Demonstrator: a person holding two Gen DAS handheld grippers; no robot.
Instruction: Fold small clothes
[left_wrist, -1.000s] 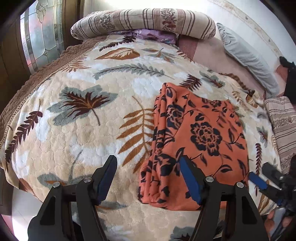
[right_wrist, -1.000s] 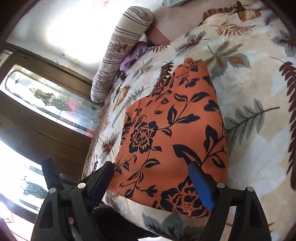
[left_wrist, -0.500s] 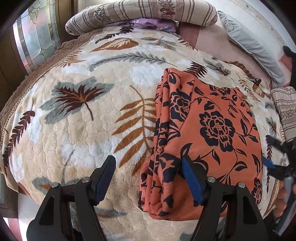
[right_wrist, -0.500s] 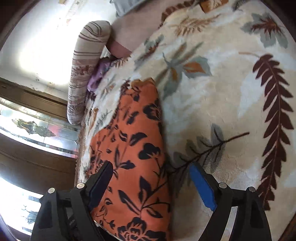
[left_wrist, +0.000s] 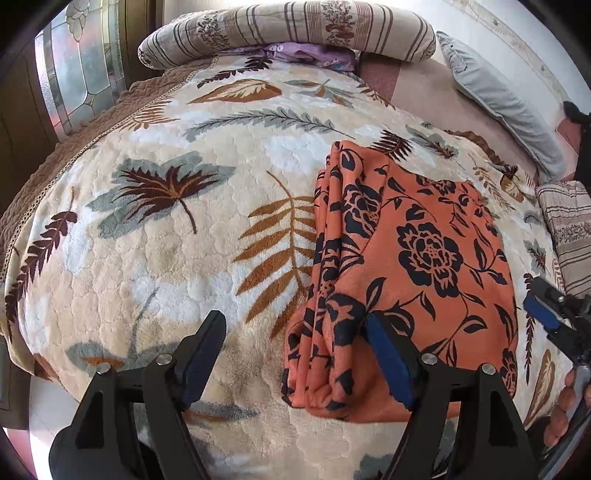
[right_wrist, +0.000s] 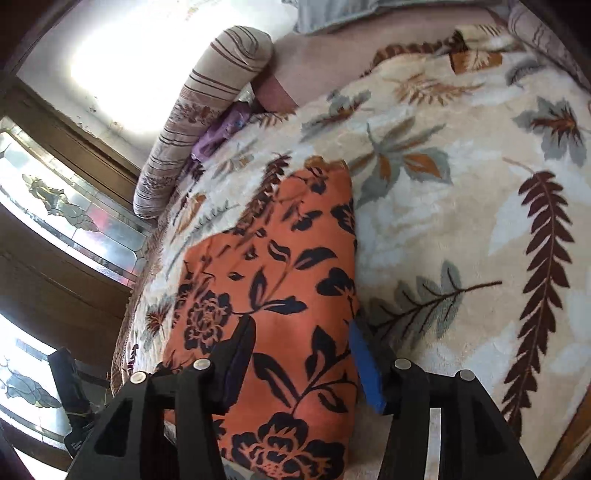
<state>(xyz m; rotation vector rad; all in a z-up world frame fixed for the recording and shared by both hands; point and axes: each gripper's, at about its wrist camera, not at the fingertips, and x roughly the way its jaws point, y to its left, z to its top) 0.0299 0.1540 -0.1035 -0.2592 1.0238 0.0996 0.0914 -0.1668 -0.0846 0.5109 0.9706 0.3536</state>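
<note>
**Nearly folded: both grippers working the near end of the orange cloth**

Closest to the lens in the left wrist view, the left gripper (left_wrist: 295, 349) is standing wide, its jaws having just been opening; the folded near corner of the cloth is lying between the fingers, but only the blue-padded finger (left_wrist: 388, 363) is resting against it, so nothing is being pinched. In the right wrist view, the right gripper (right_wrist: 301, 354) is straddling the cloth's near right edge at the bottom centre of the frame, its jaws having just been closing; whether the pads are pressing the fabric yet, I cannot tell.

Just beyond, the orange fleece garment with dark navy flowers (left_wrist: 410, 266) is lying folded into a thick oblong, right of centre in the left view, on the cream plush bedspread printed with leaves (left_wrist: 177, 258). It is looking soft, light and limp, with stacked layers showing along its left edge; I judge it is likely sagging or sliding apart if lifted by one layer, so taking hold through all layers at the two near corners seems best.

Farther off, a striped beige bolster pillow (left_wrist: 288, 33) is lying along the top.
</note>
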